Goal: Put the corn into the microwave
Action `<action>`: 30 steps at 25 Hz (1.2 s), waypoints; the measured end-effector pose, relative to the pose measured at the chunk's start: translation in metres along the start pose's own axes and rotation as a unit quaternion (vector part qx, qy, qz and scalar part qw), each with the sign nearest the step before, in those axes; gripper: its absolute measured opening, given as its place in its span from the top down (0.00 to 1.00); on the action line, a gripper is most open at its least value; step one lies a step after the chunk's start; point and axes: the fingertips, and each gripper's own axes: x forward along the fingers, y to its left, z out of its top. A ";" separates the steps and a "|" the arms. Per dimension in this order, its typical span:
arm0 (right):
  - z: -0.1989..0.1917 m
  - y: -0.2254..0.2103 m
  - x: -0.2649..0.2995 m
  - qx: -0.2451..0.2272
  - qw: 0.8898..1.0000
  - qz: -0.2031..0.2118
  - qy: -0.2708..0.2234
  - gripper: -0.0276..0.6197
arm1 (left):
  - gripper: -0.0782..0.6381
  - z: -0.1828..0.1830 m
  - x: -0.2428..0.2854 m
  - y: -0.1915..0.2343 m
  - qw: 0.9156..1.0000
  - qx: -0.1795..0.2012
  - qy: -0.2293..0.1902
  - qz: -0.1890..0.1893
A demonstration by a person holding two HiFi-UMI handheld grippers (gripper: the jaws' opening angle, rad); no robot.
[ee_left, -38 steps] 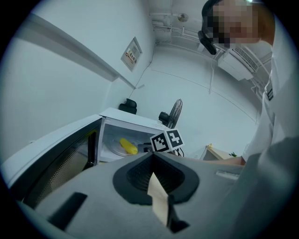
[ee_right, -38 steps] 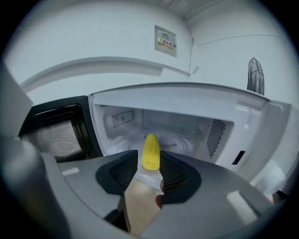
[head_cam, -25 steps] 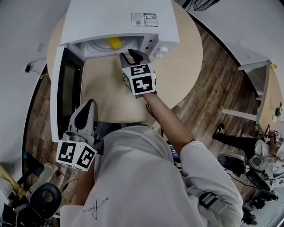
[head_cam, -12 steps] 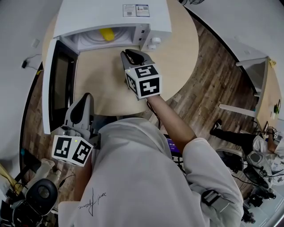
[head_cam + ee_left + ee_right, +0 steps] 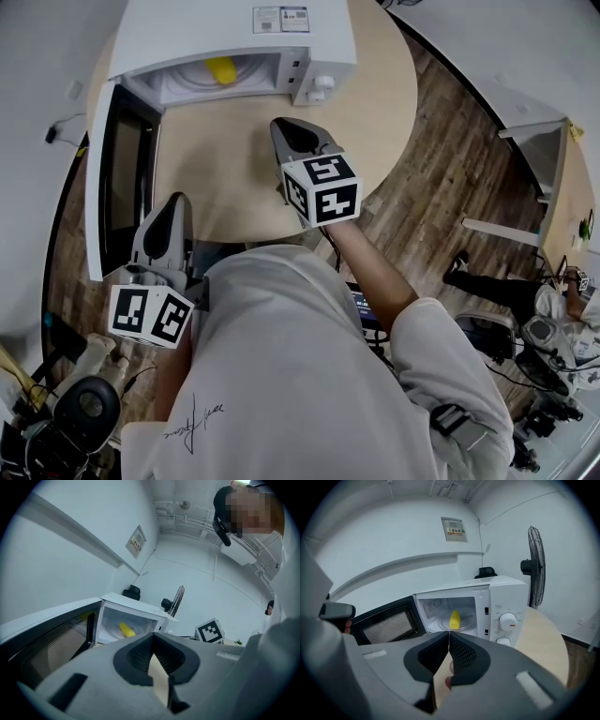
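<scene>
Counted 1 microwave (image 5: 234, 37) w/ 1 door (image 5: 120, 178), 2 knobs (image 5: 508, 620) & 2 stickers (image 5: 267, 19). There was 1 corn (image 5: 221, 69) & 1 round table (image 5: 234, 159). Grippers were 2 total: 1 left gripper (image 5: 175, 200), 1 right gripper (image 5: 287, 125), each w/ 1 marker cube (image 5: 323, 190), so 2 cubes. Misc. in the rm: 1 fan (image 5: 536, 569), 1 wall sign (image 5: 453, 529).
</scene>
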 end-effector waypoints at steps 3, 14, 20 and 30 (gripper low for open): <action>0.000 0.000 -0.006 0.005 1.000 0.000 -0.004 0.94 | 0.90 0.001 0.000 0.000 1.000 0.006 -0.002 0.004; -0.005 0.012 -0.035 0.017 1.000 0.014 -0.009 0.94 | 0.90 -0.019 -0.004 0.017 0.999 -0.011 0.014 0.035; -0.011 0.023 -0.051 0.030 0.999 0.026 -0.006 0.94 | 0.91 -0.026 -0.007 0.035 0.997 -0.008 0.025 0.077; -0.019 0.028 -0.068 0.045 0.998 0.031 0.004 0.94 | 0.91 -0.029 -0.018 0.045 0.995 -0.003 0.038 0.095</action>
